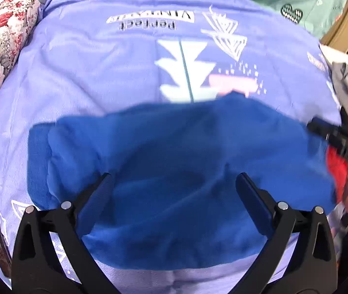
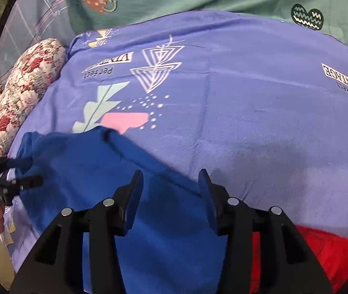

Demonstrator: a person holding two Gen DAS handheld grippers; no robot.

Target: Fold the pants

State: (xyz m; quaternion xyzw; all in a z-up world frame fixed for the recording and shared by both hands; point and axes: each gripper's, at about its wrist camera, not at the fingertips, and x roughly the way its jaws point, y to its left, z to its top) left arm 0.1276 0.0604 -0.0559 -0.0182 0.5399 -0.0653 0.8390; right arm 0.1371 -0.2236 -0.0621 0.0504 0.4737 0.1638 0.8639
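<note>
From my left wrist view the rumpled dark blue fleece pants (image 1: 169, 171) smear with motion blur, and the right gripper (image 1: 340, 144) at the frame's edge is a black streak. The bright red cloth (image 2: 320, 252) is cut off by my right view's lower edge, its shape untellable

Blue pants (image 1: 174, 171), rumpled, lying flat on purple bedsheet (image 1: 88, 73).
</note>
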